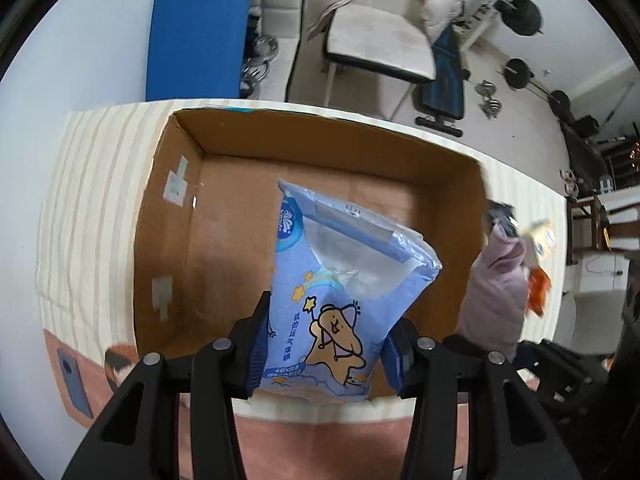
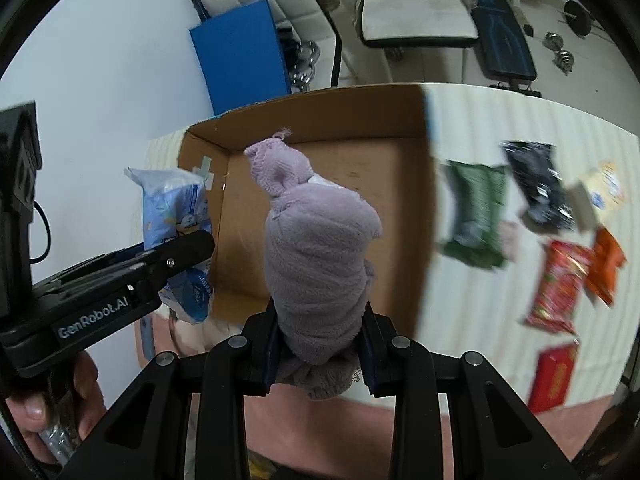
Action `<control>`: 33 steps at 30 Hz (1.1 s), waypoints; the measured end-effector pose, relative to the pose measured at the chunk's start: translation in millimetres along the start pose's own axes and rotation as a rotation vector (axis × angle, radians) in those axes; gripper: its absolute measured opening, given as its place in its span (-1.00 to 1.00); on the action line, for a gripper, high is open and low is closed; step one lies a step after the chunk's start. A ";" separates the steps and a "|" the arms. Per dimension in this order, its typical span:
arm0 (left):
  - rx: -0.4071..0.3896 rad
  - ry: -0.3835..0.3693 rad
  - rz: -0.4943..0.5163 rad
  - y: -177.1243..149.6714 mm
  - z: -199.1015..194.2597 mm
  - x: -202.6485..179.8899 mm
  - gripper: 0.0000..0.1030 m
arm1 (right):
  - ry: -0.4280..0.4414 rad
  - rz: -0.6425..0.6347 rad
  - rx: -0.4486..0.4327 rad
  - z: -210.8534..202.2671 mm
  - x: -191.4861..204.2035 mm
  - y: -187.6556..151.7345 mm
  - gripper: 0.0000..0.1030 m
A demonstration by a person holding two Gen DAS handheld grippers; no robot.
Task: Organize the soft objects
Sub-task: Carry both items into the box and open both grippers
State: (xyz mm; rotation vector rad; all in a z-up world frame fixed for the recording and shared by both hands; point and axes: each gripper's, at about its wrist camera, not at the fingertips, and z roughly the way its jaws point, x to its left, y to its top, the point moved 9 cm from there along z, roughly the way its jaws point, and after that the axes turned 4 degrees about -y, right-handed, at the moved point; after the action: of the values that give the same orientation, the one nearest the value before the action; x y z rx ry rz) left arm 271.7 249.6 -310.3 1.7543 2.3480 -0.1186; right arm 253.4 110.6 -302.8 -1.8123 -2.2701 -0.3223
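Crinkly plastic tissue pack (image 1: pixel 336 292), fuzzy lilac sock bundle (image 2: pixel 320 256), cardboard box (image 1: pixel 320 152)

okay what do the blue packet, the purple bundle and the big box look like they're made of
Blue packet: thin glossy plastic film, wrinkled, with shiny highlights. Purple bundle: soft, matte, fuzzy fabric, probably terry or fleece, with a frayed tip. Box: plain brown corrugated cardboard, matte, with tape scraps on an inner wall.

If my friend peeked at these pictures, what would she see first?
Probably the blue tissue pack with a cartoon bear, pinched in the left gripper over the open box. Next, the rolled purple cloth sticking up from the right gripper, with bright snack bags on the table to its right.
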 end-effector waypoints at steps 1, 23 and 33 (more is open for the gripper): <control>0.019 -0.002 -0.007 10.6 12.5 10.5 -0.14 | -0.009 0.004 0.012 13.5 6.7 8.9 -0.33; 0.210 -0.026 0.048 49.2 113.5 27.7 0.52 | -0.188 0.034 0.142 144.3 13.6 81.0 0.42; 0.095 -0.008 0.059 32.6 66.6 41.6 0.89 | -0.280 0.002 0.089 100.9 10.3 60.4 0.95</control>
State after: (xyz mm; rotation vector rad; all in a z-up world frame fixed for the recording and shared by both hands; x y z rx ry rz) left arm 299.5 285.5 -382.2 1.8612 2.3181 -0.2312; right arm 306.7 163.9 -393.7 -1.9170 -2.4186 0.0364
